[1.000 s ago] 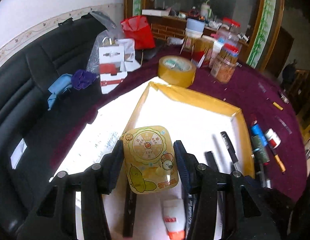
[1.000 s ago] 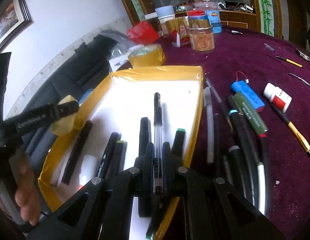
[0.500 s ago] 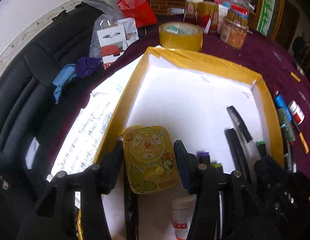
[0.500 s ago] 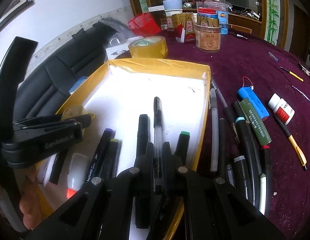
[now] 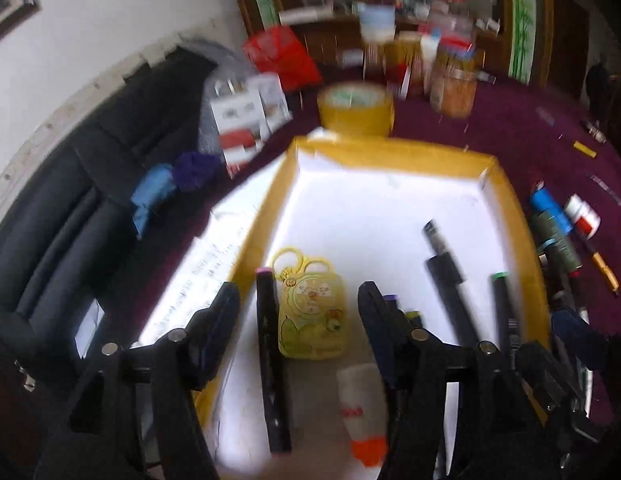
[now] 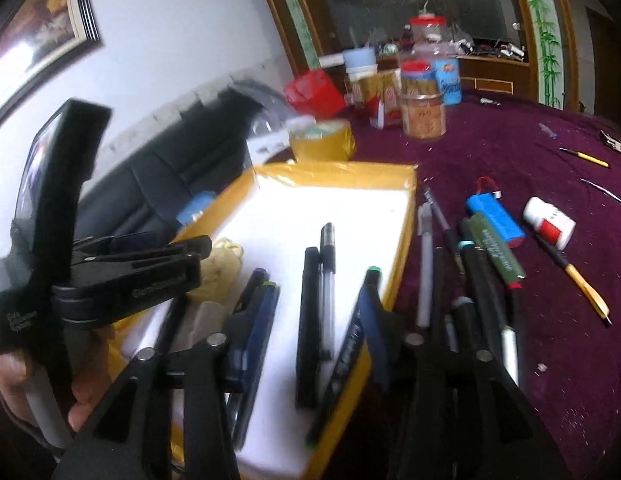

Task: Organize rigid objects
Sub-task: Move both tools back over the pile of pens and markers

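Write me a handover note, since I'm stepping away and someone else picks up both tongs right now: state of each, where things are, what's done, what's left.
Left tongs: open, empty, over the box's near left corner.
Right tongs: open, empty, over the box's near right edge.
In the yellow-rimmed box: the yellow cartoon case, a clear pen, several black markers and a white orange-capped tube.
Done: case and clear pen lie loose in the box.
Left: on the purple cloth right of the box lie more pens, a blue battery pack, a green cylinder, a white bottle and a yellow-tipped pencil.
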A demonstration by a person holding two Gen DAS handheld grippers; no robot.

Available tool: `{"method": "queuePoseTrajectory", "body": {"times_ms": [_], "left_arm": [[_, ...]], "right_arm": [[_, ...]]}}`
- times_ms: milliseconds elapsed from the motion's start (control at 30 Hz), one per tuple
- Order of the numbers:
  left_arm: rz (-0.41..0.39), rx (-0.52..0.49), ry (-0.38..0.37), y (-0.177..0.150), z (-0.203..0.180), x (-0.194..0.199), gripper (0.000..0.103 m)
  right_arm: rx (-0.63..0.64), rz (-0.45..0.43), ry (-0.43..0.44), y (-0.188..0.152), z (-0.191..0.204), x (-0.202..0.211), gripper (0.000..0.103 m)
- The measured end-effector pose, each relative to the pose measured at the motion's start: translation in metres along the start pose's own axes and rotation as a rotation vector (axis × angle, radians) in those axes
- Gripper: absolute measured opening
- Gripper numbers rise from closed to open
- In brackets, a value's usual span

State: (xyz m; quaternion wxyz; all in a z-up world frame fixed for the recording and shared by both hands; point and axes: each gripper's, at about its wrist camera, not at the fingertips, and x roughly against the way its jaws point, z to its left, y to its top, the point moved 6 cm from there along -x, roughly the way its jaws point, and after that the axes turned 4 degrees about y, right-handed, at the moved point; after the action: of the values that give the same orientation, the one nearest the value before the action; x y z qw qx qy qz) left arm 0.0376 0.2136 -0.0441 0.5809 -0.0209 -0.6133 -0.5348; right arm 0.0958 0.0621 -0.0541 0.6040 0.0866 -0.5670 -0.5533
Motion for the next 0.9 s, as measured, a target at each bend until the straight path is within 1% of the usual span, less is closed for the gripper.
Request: {"method": "queuePoseTrajectory", "body": {"times_ms": [33, 67, 100, 167, 233, 333, 400, 500, 567, 633, 733, 800, 833, 867, 900], "left_arm": [[-0.032, -0.003, 0.009, -0.001, -0.002, 0.011, 0.071], [-0.065, -0.011, 0.012, -0.002, -0.006, 0.022, 0.074], [-0.09, -0.018, 0.017, -0.004, -0.01, 0.031, 0.075], [-0.113, -0.025, 0.018, -0.007, -0.019, 0.045, 0.075], [-0.117, -0.055, -0.009, -0.014, -0.035, 0.056, 0.075], [-0.117, -0.087, -0.041, -0.021, -0.059, 0.066, 0.075], [-0.103, -0.119, -0.057, -0.027, -0.078, 0.072, 0.075], [-0.104, -0.165, -0.105, -0.036, -0.107, 0.082, 0.075], [-0.111, -0.193, -0.112, -0.04, -0.121, 0.088, 0.075], [-0.114, -0.219, -0.115, -0.045, -0.136, 0.093, 0.075], [-0.111, -0.247, -0.119, -0.05, -0.15, 0.096, 0.075], [-0.082, -0.247, -0.15, -0.057, -0.158, 0.095, 0.075], [-0.052, -0.246, -0.187, -0.061, -0.162, 0.093, 0.075], [-0.033, -0.241, -0.206, -0.065, -0.164, 0.091, 0.075], [-0.021, -0.239, -0.22, -0.069, -0.166, 0.089, 0.075]], "right_arm": [[-0.014, -0.016, 0.005, -0.001, -0.004, 0.009, 0.045], [-0.029, -0.03, 0.006, -0.002, -0.009, 0.018, 0.045], [-0.044, -0.045, 0.006, -0.004, -0.015, 0.027, 0.046], [-0.067, -0.061, -0.003, -0.008, -0.028, 0.041, 0.05], [-0.104, -0.06, -0.037, -0.019, -0.051, 0.053, 0.05], [-0.198, -0.045, -0.08, -0.038, -0.09, 0.069, 0.05], [-0.249, -0.03, -0.12, -0.051, -0.115, 0.08, 0.05], [-0.275, -0.01, -0.205, -0.068, -0.145, 0.095, 0.05], [-0.279, 0.016, -0.245, -0.079, -0.16, 0.1, 0.05], [-0.27, 0.007, -0.229, -0.083, -0.164, 0.108, 0.05], [-0.26, -0.001, -0.238, -0.086, -0.164, 0.113, 0.05], [-0.27, -0.019, -0.225, -0.087, -0.166, 0.113, 0.05], [-0.271, -0.026, -0.22, -0.088, -0.166, 0.115, 0.051], [-0.264, -0.033, -0.21, -0.089, -0.166, 0.115, 0.054], [-0.251, -0.042, -0.186, -0.089, -0.165, 0.115, 0.06]]}}
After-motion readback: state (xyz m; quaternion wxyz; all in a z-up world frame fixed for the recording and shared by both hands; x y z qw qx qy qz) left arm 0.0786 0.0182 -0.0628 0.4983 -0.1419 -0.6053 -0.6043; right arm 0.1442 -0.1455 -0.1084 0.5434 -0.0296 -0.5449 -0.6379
